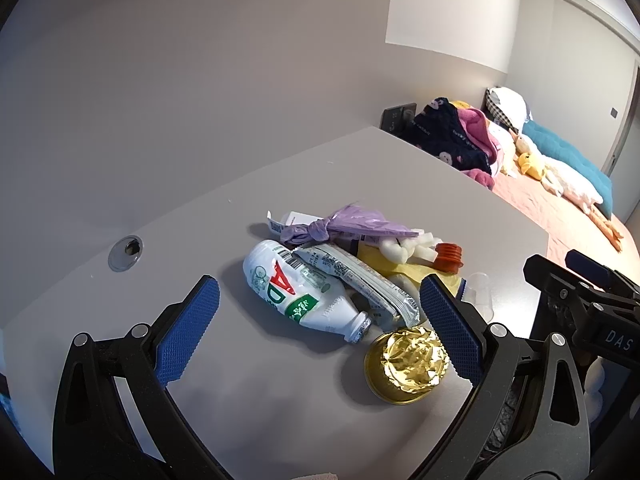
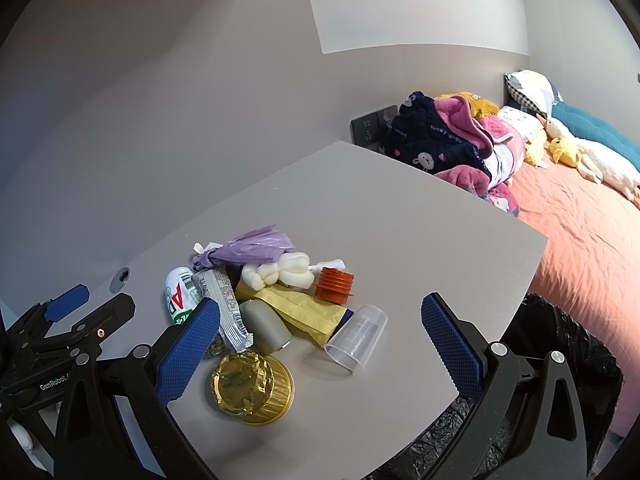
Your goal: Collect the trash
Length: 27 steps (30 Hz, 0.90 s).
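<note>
Bottle [image 1: 298,288] lies flat, neck toward the gold tin [image 1: 408,366]; left gripper [image 1: 320,320] and right gripper [image 2: 320,340] both gape wide.

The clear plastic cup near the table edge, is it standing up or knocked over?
Knocked over. The clear plastic cup lies on its side on the table, open mouth facing the camera, and looks empty.

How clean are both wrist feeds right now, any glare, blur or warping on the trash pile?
Left wrist: sharp; gold foil cup glints, white bottle casts a soft shadow, table edge bows from fisheye. Right wrist: sharp centre, clear cup low-contrast, dark vignette at the corners, bed brightly lit.
</note>
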Each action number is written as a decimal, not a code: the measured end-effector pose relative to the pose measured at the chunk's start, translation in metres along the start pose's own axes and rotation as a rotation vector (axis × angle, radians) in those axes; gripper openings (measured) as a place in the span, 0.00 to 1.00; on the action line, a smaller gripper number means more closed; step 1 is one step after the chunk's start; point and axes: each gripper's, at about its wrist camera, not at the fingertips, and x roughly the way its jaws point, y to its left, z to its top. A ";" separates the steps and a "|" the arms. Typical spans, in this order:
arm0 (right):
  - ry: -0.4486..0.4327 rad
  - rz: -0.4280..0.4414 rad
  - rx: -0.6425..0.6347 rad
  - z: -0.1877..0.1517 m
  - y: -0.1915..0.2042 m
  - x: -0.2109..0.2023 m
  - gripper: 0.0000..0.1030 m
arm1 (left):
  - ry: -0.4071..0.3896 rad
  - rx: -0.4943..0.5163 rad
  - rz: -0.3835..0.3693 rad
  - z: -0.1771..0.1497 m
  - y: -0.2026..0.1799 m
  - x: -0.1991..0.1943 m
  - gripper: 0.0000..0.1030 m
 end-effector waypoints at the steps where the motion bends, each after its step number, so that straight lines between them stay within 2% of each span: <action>1: 0.000 -0.001 0.001 0.000 -0.001 -0.001 0.97 | -0.001 0.000 -0.001 0.000 0.000 0.000 0.94; 19: -0.001 -0.003 0.003 0.000 -0.002 -0.002 0.97 | -0.003 0.000 -0.005 -0.002 0.000 0.000 0.94; 27: 0.014 -0.007 0.034 -0.004 -0.009 0.005 0.97 | 0.006 -0.027 -0.043 -0.005 0.005 0.008 0.94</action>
